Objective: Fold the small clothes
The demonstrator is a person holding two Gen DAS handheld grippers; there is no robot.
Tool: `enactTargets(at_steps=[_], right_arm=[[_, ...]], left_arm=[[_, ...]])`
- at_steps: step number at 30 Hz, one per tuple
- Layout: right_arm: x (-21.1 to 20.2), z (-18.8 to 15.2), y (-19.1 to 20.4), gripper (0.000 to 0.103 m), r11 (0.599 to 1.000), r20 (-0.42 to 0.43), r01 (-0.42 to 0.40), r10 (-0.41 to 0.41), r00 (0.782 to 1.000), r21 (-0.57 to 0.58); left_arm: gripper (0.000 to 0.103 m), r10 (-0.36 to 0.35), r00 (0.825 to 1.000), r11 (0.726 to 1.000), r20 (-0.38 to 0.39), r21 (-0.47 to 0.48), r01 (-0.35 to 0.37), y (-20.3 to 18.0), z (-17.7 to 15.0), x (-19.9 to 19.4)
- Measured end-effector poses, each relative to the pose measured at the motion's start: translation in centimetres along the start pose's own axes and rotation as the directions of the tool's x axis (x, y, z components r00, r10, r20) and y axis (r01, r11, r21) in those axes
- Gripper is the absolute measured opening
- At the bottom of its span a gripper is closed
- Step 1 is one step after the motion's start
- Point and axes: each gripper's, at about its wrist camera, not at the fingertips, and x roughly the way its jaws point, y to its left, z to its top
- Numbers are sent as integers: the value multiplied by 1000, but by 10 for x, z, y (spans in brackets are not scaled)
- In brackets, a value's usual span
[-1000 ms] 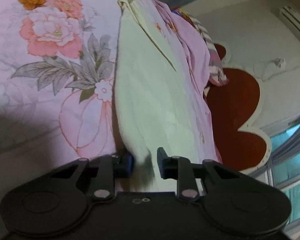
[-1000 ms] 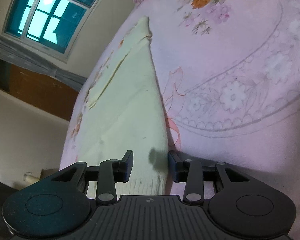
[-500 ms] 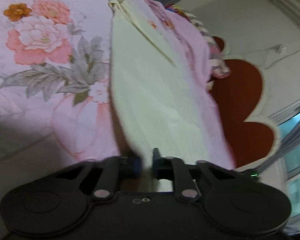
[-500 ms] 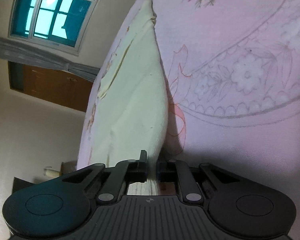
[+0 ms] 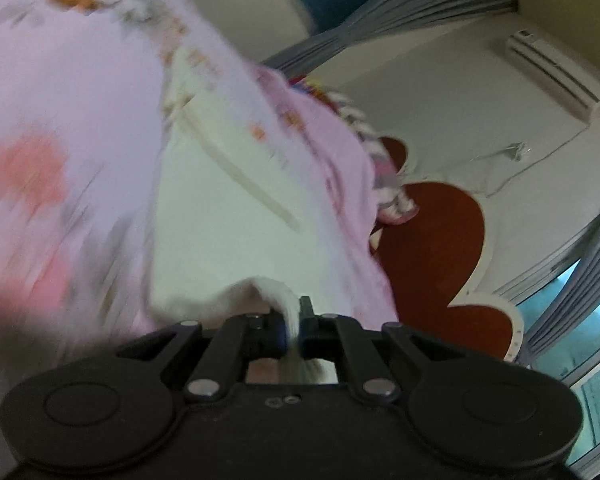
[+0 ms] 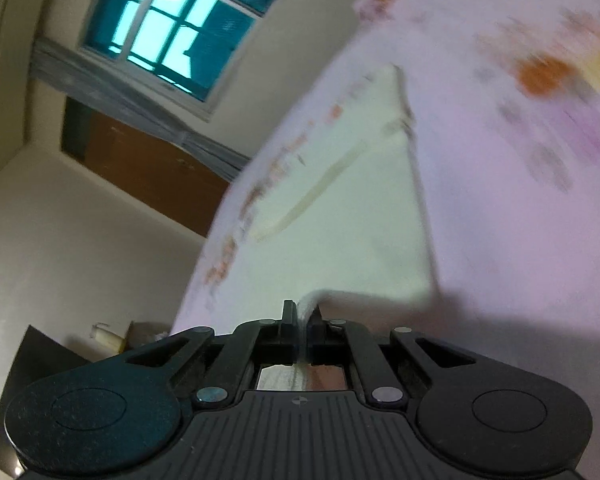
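Left wrist view: left gripper (image 5: 294, 330) clamped on near hem of pale garment (image 5: 220, 248) lying on floral bedsheet (image 5: 60, 128). Right gripper (image 6: 302, 330) pinching same hem. Lift both evenly, keep hem taut, lay forward squarely

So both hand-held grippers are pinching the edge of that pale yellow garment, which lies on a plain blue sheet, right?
Not quite: the sheet is pink with flowers, not plain blue, as both wrist views show. The rest holds: the left hand-held gripper and the right hand-held gripper each pinch the edge of the pale yellow garment.
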Motion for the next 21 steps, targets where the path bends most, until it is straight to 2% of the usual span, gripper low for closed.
enactTargets(at_steps=[3, 7, 11, 13, 14, 15, 16, 17, 18, 19, 20, 21], right_arm=[[33, 45, 7, 4, 1000, 13, -10, 10, 1000, -17], [87, 117, -11, 4, 998, 45, -44, 42, 998, 51], [139, 179, -58, 4, 984, 76, -49, 36, 996, 171], [169, 212, -84, 4, 970, 41, -58, 50, 998, 234], [191, 226, -100, 4, 959, 5, -51, 52, 999, 278], [202, 236, -115, 4, 953, -4, -28, 30, 1000, 302], [209, 243, -130, 5, 945, 0, 33, -35, 999, 325], [206, 248, -146, 5, 924, 25, 105, -123, 992, 369], [200, 251, -155, 6, 921, 45, 104, -131, 990, 374], [189, 253, -159, 12, 938, 62, 91, -118, 991, 334], [176, 254, -158, 32, 955, 74, 114, -139, 988, 273], [166, 253, -153, 43, 969, 90, 146, -166, 982, 197]], left_arm=[[5, -22, 999, 1000, 27, 16, 21, -6, 45, 33], [5, -28, 997, 999, 70, 19, 27, 4, 108, 80], [5, 7, 996, 999, 93, -33, -4, 34, 155, 126], [5, 49, 994, 997, 99, -57, -44, 53, 174, 148], [11, 93, 991, 994, 96, -73, -86, 63, 182, 157], [17, 160, 982, 985, 99, -87, -152, 75, 188, 166], [24, 232, 967, 967, 105, -132, -218, 87, 190, 168], [24, 252, 962, 955, 101, -184, -231, 97, 191, 166], [25, 217, 970, 960, 112, -203, -192, 104, 190, 158], [27, 223, 966, 965, 133, -172, -199, 104, 187, 145], [27, 250, 959, 964, 135, -127, -233, 102, 185, 134], [27, 255, 958, 966, 132, -72, -247, 100, 181, 124]])
